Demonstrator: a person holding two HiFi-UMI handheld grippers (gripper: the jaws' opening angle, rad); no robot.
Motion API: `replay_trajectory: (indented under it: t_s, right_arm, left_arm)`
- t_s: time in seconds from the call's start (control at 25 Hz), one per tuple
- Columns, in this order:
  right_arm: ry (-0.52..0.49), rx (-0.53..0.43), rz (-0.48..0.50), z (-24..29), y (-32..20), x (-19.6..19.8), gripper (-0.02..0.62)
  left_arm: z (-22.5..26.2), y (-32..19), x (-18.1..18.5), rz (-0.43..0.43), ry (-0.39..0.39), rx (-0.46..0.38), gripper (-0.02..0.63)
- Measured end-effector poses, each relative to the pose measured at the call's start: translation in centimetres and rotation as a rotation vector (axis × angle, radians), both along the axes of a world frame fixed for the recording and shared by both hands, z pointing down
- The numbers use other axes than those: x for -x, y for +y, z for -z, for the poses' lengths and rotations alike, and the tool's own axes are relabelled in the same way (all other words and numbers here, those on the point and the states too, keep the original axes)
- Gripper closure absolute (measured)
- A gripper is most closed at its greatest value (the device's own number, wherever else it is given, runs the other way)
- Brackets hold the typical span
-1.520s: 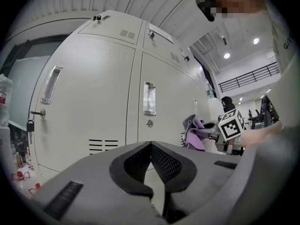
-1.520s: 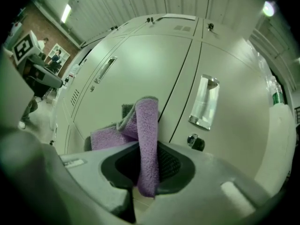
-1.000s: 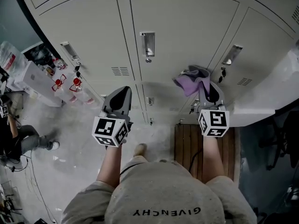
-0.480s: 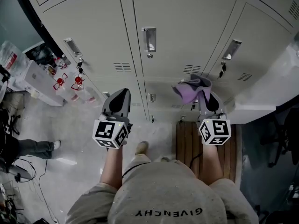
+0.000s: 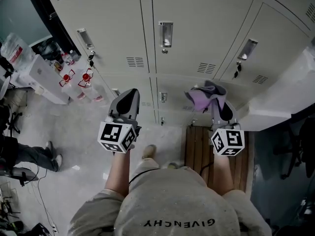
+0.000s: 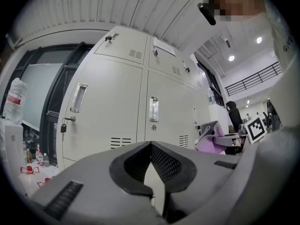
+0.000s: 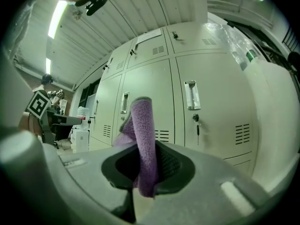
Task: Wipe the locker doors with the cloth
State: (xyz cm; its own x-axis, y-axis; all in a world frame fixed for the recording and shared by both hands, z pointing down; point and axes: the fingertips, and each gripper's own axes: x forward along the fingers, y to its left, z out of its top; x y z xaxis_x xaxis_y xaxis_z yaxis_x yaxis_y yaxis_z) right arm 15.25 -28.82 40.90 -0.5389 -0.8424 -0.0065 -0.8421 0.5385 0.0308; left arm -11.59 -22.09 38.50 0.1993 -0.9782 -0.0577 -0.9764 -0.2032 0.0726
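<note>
Standing facing the grey lockers (image 5: 197, 23). L gripper (image 5: 131, 93) held in front of the lockers' left-centre doors, pointing at them. Its jaws are pressed together at the tips w/ nothing between; only door panel shows through the gap behind the tips. R gripper (image 5: 221, 107) is level w/ it, before the lockers' right-hand doors, jaws clamped on a purple cloth (image 5: 205, 94). The cloth stands up out of the jaws in a folded strip, the rest bunched and flopping to the left, over the seam betw. upper and lower doors. Can't tell if cloth touches the door. Recessed handle (image 5: 166, 33) on the centre door, above and betw. the two grippers. Keys hang from the lock (image 5: 90, 58) on the door left of it, and from the lock (image 5: 238, 69) on the door to the right. Wooden slat board (image 5: 197, 146) on the floor at the lockers' foot, under the R arm. Bottles w/ red tags (image 5: 86, 77) by the lockers' left end, on the floor. Another person's legs (image 5: 29, 154) well off to the left of the lockers.
</note>
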Motion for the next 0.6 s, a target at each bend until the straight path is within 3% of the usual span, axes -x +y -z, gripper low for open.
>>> replay_trajectory:
  t_s: [0.6]
  right_arm:
    - [-0.016,0.020,-0.005,-0.5,2.3,-1.2,0.541]
  left_arm:
    - [-0.1,2.6,-0.5,0.014,0.008,-0.004,0.607]
